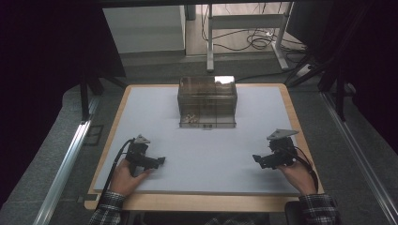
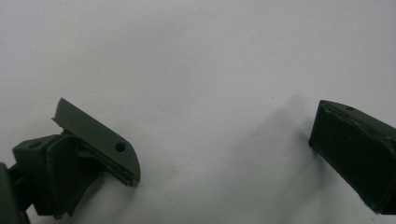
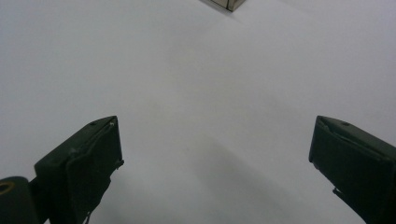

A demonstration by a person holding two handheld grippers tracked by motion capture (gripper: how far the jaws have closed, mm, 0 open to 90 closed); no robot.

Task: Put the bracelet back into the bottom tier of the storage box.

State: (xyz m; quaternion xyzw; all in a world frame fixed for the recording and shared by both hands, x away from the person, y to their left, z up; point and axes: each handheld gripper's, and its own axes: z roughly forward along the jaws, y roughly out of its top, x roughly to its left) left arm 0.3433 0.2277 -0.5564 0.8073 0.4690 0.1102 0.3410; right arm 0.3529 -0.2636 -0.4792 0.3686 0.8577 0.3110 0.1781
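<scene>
Black jaws are spread wide on the left gripper point(image 1: 162, 160) and the right gripper point(image 1: 255, 158), nothing held between them. Both are rested low on the white table mat point(image 1: 155, 108). Well ahead, midway between them, the clear plastic drawer box point(image 1: 207, 101) is seen standing untouched.

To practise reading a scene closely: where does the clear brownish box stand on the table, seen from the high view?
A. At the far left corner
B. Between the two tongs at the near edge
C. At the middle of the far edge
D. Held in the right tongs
C: the clear box stands at the middle of the table's far edge, well apart from the left tongs and right tongs, both open and empty.
</scene>
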